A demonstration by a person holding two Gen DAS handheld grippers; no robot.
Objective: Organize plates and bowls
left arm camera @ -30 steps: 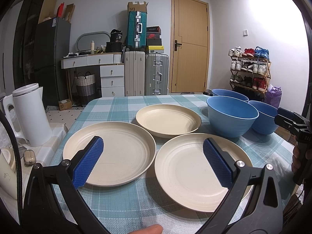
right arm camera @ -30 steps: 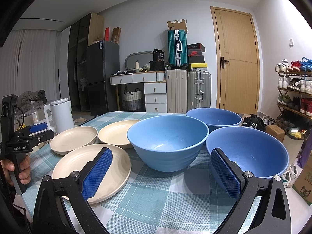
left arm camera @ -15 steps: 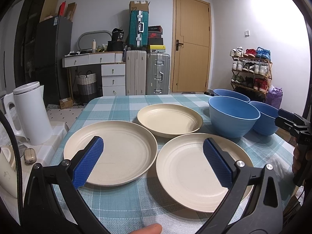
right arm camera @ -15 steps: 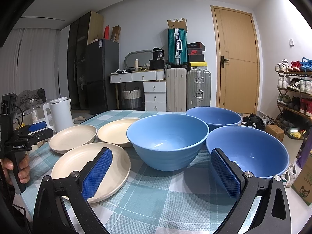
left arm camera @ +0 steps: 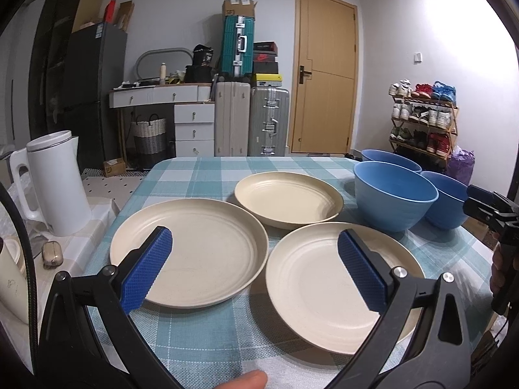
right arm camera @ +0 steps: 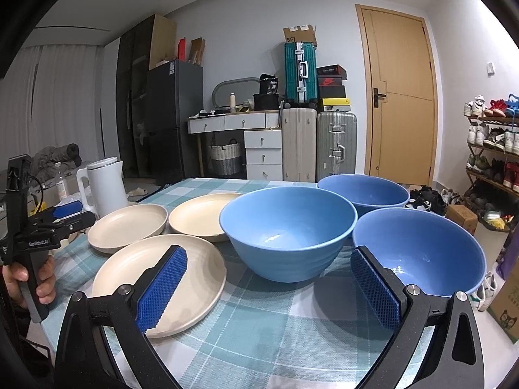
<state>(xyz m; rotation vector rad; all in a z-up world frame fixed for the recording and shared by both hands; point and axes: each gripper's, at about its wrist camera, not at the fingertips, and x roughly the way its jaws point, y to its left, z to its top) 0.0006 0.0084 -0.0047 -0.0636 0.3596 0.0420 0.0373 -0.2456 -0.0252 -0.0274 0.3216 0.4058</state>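
On your tabletop [left arm camera: 201, 175], left to right: kettle [left arm camera: 56, 181] beside it; three cream plates [left arm camera: 191, 249]; three blue bowls [right arm camera: 285, 230], all unstacked. Your left tongs [left arm camera: 253, 269] and right tongs [right arm camera: 269, 288] both gape wide, holding nothing.

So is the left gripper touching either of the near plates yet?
Apart. In the right wrist view the left gripper hangs clear beside the far-left plate, tablecloth visible below it, jaws open and empty.
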